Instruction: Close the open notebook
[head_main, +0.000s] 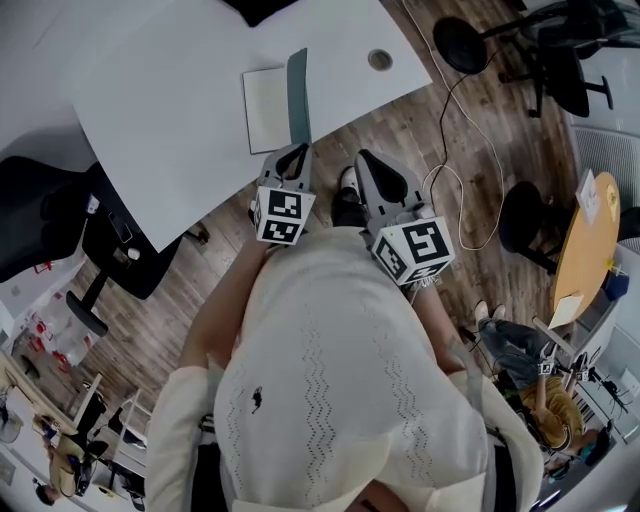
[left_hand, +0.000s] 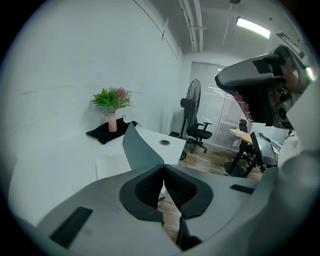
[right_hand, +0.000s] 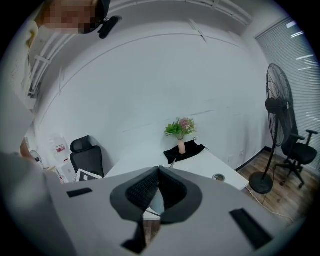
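The open notebook lies near the front edge of the white table (head_main: 180, 130). Its white page (head_main: 265, 108) lies flat and its grey-green cover (head_main: 298, 95) stands up on the right side. My left gripper (head_main: 293, 160) hovers just short of the table edge below the cover, shut with nothing in it. In the left gripper view the raised cover (left_hand: 140, 147) rises right behind the closed tips (left_hand: 162, 167). My right gripper (head_main: 370, 170) is over the wooden floor beside the left one, shut and empty; in the right gripper view (right_hand: 158, 170) its pads meet.
A cable hole (head_main: 380, 59) sits in the table's right corner. A vase of flowers (left_hand: 112, 120) stands on a black cloth at the far end. A black office chair (head_main: 120, 240) is left of the table. A cable (head_main: 470, 150), fan base (head_main: 460, 45) and round wooden table (head_main: 585, 250) lie right.
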